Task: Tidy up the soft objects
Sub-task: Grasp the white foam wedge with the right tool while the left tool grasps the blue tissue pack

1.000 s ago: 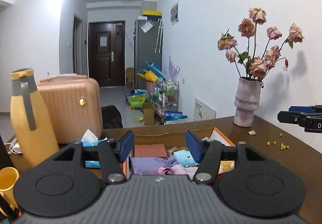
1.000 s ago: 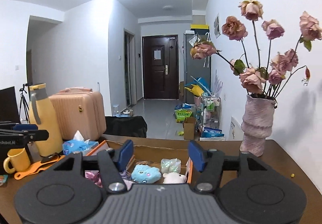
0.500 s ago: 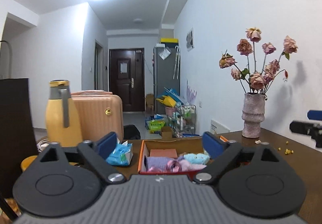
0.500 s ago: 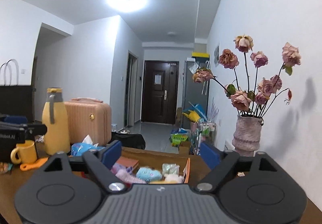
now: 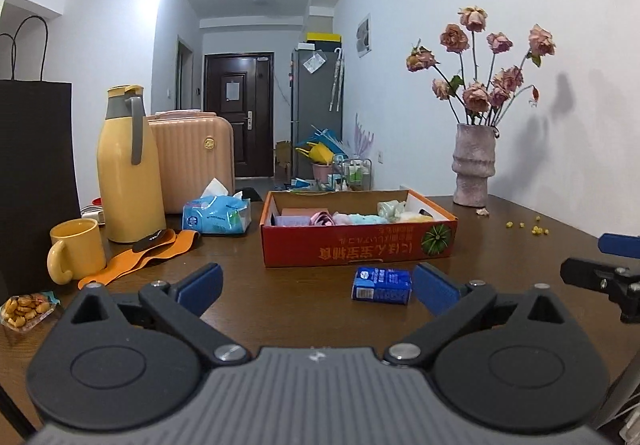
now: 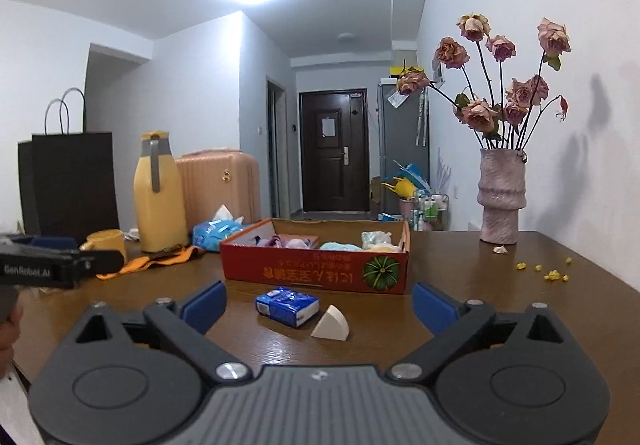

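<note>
A red cardboard box [image 5: 360, 245] [image 6: 316, 269] sits on the brown table and holds several soft items in purple, pink, blue and white. A small blue tissue pack [image 5: 382, 285] [image 6: 287, 305] lies on the table just in front of the box. A cream wedge-shaped sponge [image 6: 331, 323] lies beside the pack, seen only in the right wrist view. My left gripper [image 5: 316, 287] is open and empty, back from the pack. My right gripper [image 6: 318, 303] is open and empty, with the pack and sponge lying between its fingers' line of sight. Each gripper shows at the other view's edge.
A yellow jug [image 5: 128, 165], yellow mug [image 5: 76, 249], orange strap [image 5: 140, 257], blue tissue bag [image 5: 216, 213], snack packet [image 5: 26, 309] and black paper bag [image 5: 32, 173] stand at the left. A vase of dried roses [image 5: 474, 169] stands at the right, with yellow crumbs [image 5: 528, 227] nearby.
Both grippers have pulled back and away from over the box, and their jaws have opened wider. The tissue pack and sponge in front of the box have come into view.
</note>
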Demonstrator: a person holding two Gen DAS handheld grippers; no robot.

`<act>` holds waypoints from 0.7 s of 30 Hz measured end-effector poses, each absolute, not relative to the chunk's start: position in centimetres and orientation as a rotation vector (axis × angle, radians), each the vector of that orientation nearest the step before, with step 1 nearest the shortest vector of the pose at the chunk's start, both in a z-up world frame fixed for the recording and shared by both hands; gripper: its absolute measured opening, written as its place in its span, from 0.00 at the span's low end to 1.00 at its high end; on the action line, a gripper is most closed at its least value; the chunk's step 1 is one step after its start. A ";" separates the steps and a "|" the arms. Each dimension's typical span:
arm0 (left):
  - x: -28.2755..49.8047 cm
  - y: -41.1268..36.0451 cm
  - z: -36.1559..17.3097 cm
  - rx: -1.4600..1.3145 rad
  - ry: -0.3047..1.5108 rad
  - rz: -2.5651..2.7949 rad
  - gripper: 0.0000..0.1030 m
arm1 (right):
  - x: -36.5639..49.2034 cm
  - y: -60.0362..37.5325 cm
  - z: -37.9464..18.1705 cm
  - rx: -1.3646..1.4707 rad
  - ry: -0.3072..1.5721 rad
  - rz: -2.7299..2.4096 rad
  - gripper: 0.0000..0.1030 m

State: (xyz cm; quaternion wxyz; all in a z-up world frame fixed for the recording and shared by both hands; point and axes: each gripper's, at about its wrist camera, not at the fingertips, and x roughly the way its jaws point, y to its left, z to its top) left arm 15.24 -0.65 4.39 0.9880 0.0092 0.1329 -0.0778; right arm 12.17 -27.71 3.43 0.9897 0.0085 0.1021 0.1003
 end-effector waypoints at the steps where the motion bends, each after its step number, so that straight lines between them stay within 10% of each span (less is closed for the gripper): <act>1: 15.5 -0.6 4.4 0.011 0.274 -0.158 1.00 | 12.2 -27.7 3.4 0.013 0.202 0.197 0.97; 21: 27.8 -3.2 0.2 0.011 0.474 -0.227 1.00 | 25.9 -26.7 -0.8 -0.006 0.498 0.238 0.63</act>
